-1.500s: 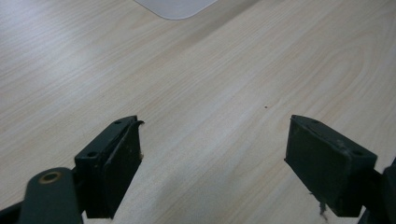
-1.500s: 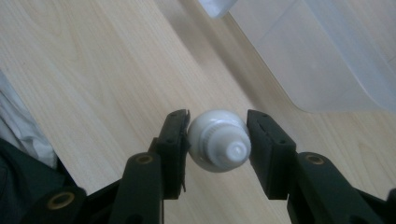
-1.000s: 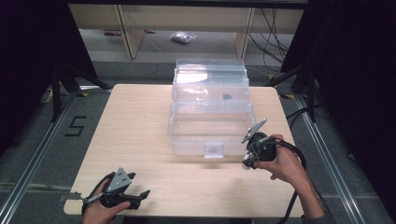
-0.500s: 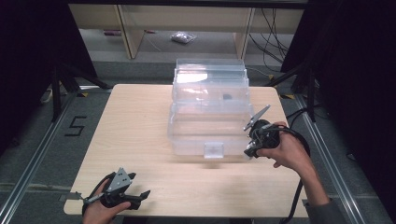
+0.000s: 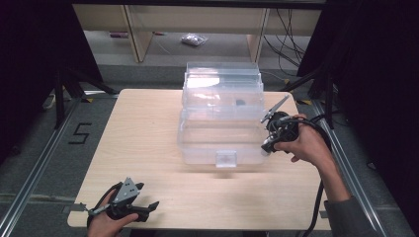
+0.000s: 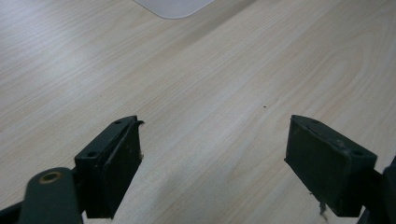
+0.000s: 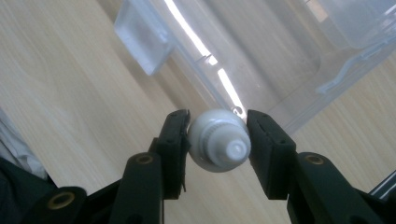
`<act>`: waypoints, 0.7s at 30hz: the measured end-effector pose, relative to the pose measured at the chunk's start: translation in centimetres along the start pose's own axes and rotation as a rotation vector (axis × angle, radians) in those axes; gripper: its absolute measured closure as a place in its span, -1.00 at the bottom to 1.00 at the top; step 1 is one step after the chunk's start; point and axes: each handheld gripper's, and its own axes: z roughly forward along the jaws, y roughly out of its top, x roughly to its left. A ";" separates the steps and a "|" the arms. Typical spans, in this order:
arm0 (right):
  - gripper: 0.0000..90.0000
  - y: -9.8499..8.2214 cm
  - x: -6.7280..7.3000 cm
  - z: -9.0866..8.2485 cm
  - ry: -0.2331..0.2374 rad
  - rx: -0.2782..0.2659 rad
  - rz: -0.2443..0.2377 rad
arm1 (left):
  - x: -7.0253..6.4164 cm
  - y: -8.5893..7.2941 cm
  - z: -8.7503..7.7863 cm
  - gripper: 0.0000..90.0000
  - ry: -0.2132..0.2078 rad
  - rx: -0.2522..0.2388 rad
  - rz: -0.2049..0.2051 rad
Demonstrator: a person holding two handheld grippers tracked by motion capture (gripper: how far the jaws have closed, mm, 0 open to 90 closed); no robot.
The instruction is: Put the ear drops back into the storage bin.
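Where the wooden table (image 5: 148, 143) meets the person's near edge, the left gripper (image 5: 129, 207) rests low in the left hand (image 5: 106, 224), its jaws spread wide with bare wood between them in the left gripper view. The right gripper (image 7: 218, 140) pinches a small white tube (image 7: 219, 145) by its ribbed neck, one jaw on each side, the capped nozzle facing the camera. In the high view that gripper (image 5: 269, 143), held in the right hand (image 5: 306, 144), sits just beside the front right corner of a clear plastic storage box (image 5: 220, 118), which stands near the table's middle with a clear latch (image 5: 226, 159) on its front wall
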 end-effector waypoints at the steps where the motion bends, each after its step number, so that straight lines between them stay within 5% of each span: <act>1: 0.34 0.2 -0.2 0.0 0.003 -0.001 0.012 | 0.0 0.0 0.0 -0.61 0.000 -0.001 -0.001; 11: 0.34 2.4 -2.1 0.8 -0.013 0.017 0.038 | -0.2 0.0 0.0 -0.61 -0.005 -0.012 -0.010; 21: 0.34 4.3 -3.8 4.6 -0.003 0.074 0.033 | -0.1 0.0 0.1 -0.61 -0.005 -0.022 -0.014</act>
